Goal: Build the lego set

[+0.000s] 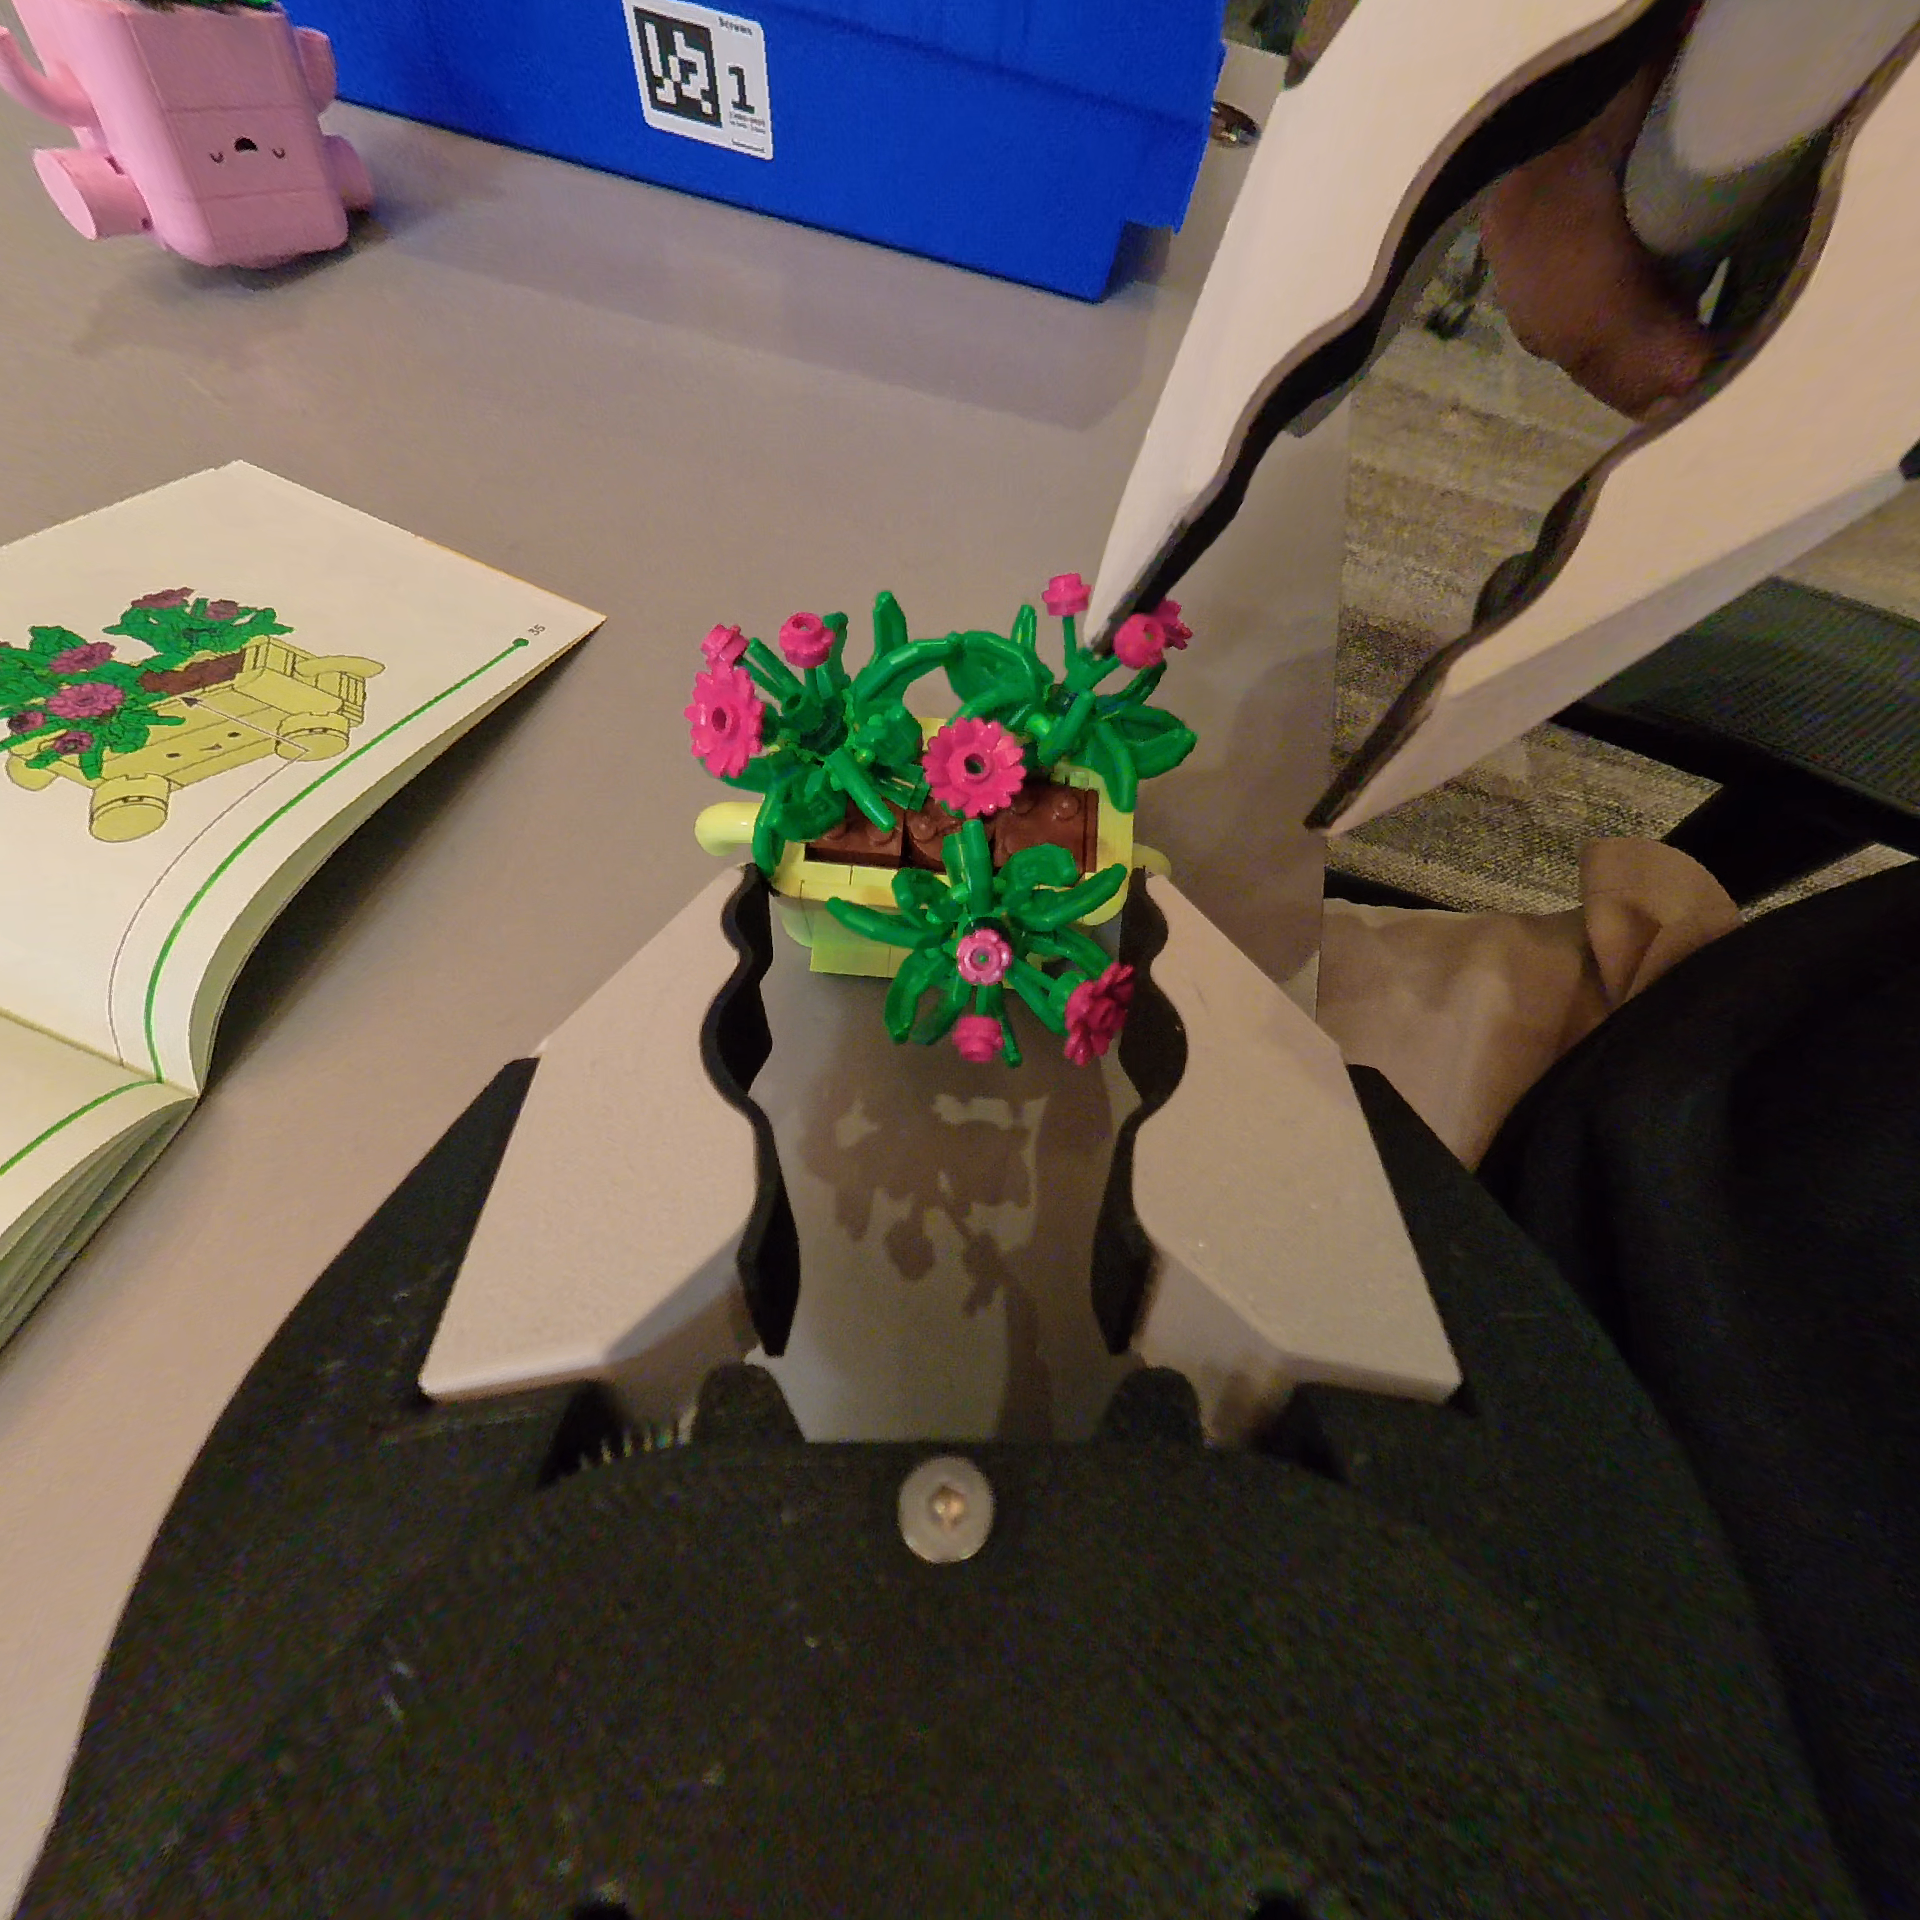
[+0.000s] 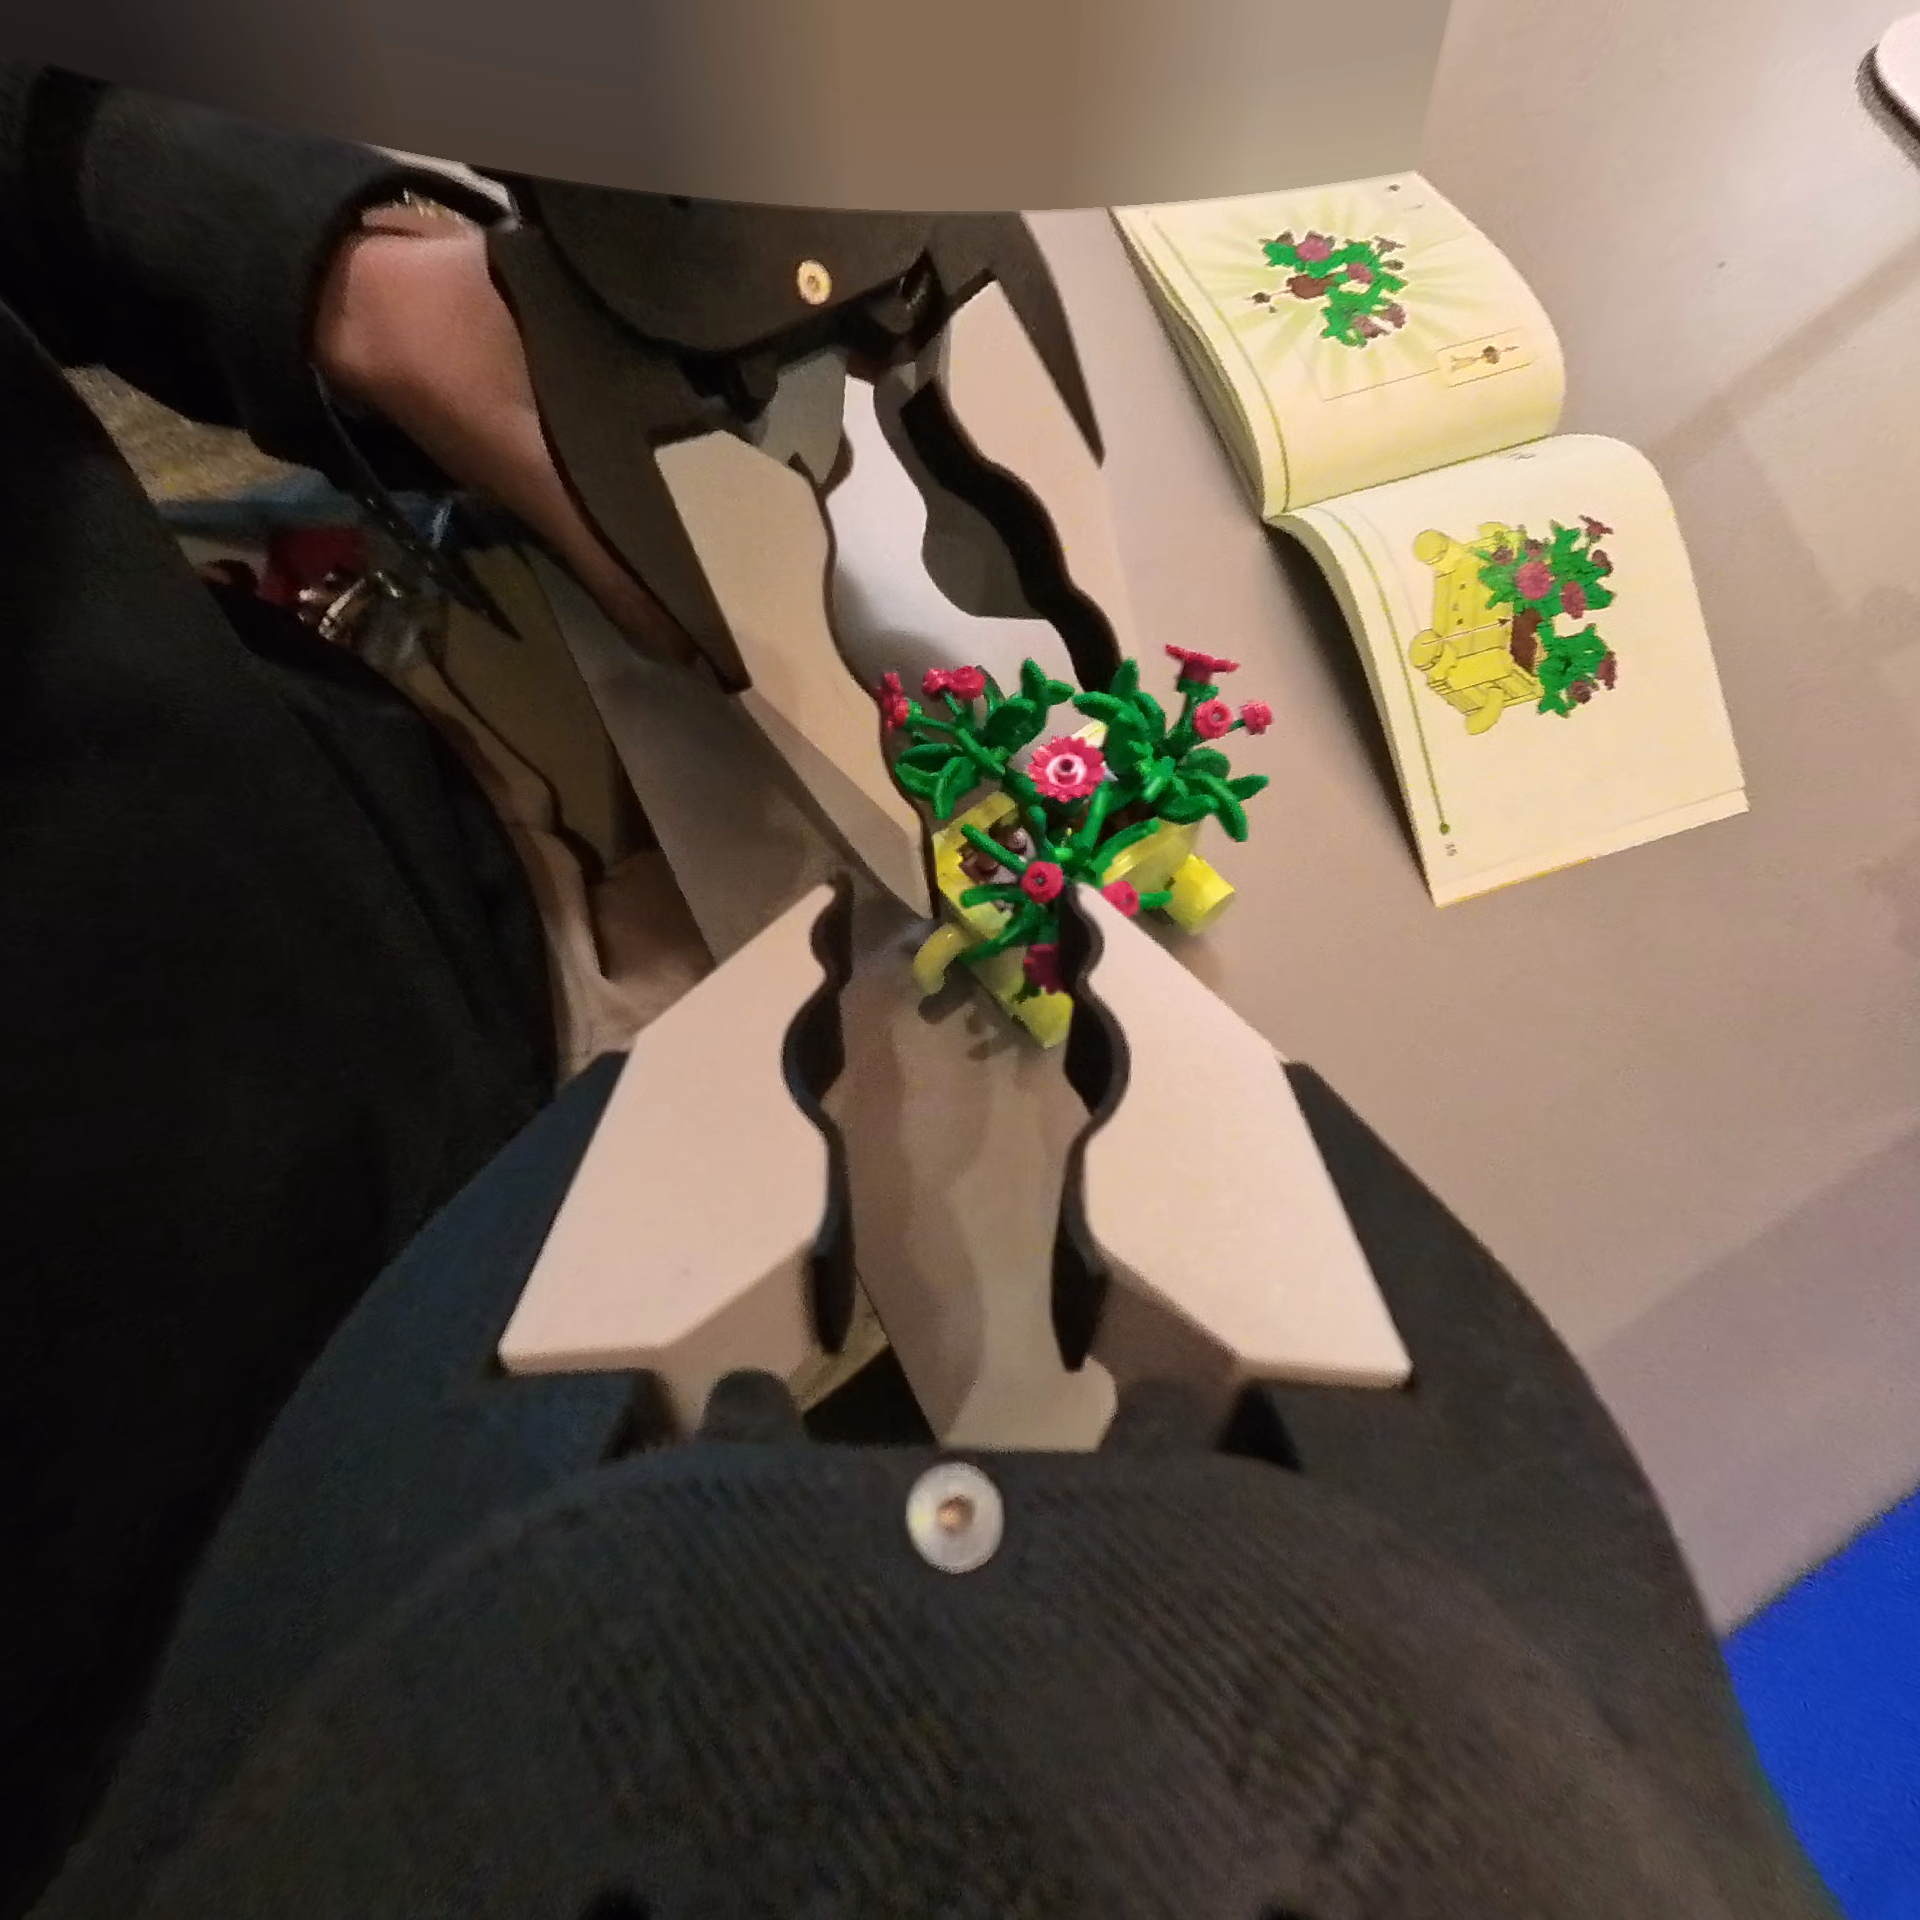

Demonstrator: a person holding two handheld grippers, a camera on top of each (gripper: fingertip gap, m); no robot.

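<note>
A lime-yellow Lego flower pot [image 1: 831, 940] with brown soil bricks, green leaves and pink flowers stands on the grey table [image 1: 623, 468]. My left gripper [image 1: 945, 883] has a fingertip on each side of the pot and is shut on it. My right gripper [image 1: 1210, 727] reaches in from the upper right, open. One of its fingertips [image 1: 1107, 623] touches the pink flower cluster at the pot's back right. In the right wrist view the pot [image 2: 1195, 894] sits just past my right gripper [image 2: 958, 899], with a pink flower between its tips. The left gripper [image 2: 1013, 790] comes in from above.
An open instruction booklet [image 1: 208, 779] lies left of the pot and also shows in the right wrist view [image 2: 1507, 623]. A pink Lego figure [image 1: 197, 135] and a blue bin [image 1: 935, 156] stand at the back. The table edge [image 1: 1335, 727] runs just right of the pot, beside a person's lap. Tip to tip, the grippers are about 5 cm apart.
</note>
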